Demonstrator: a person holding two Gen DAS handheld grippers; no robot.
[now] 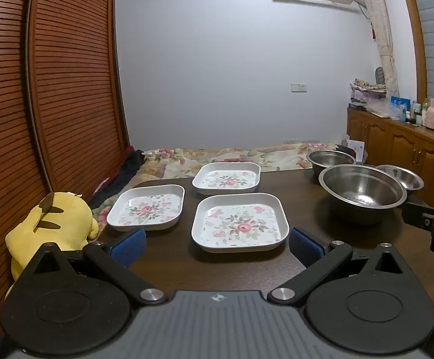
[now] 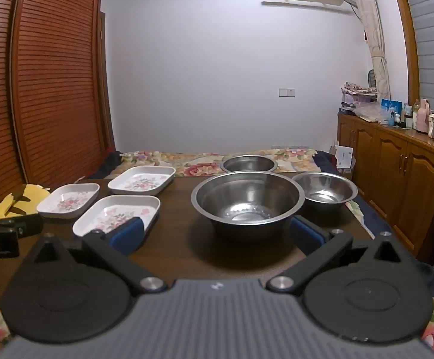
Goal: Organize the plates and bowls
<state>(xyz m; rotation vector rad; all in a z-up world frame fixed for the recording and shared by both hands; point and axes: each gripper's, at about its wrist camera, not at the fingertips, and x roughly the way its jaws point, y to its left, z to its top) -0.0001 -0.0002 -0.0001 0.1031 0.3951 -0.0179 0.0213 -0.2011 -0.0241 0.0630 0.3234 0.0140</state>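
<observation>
Three square floral plates sit on the dark table [image 1: 169,266], none stacked: near plate [image 1: 239,223] closest to your left gripper, left plate [image 1: 146,207] just beside it toward the wardrobe, far plate [image 1: 227,177] behind it near the table's back edge. All three upright, apart from each other, nothing in them. Taking the near plate as landmark: the three steel bowls are well off to its right. Big bowl [image 2: 248,199] is nearest you there, small bowl [image 2: 324,191] just beside the big one on its far right, back bowl [image 2: 248,163] behind the big one at the table's rear edge. Bowls upright, not nested; can't tell if the rims touch. Your left gripper [image 1: 217,243] points slightly down at the near plate, blue pads spread wide either side of its front edge, nothing between them, not touching the plate. Your right gripper [image 2: 217,233] faces the big bowl, jaws spread full, pads flanking the bowl's near side, nothing pinched; left pad overlaps the near plate's corner in view, contact unclear. Left of the near plate, off the table edge, a yellow plush [image 1: 52,224]. Behind it a floral bed [image 1: 232,154]; farther left a slatted wardrobe [image 1: 52,74]; far right a wooden cabinet [image 2: 396,164] with clutter on top.
</observation>
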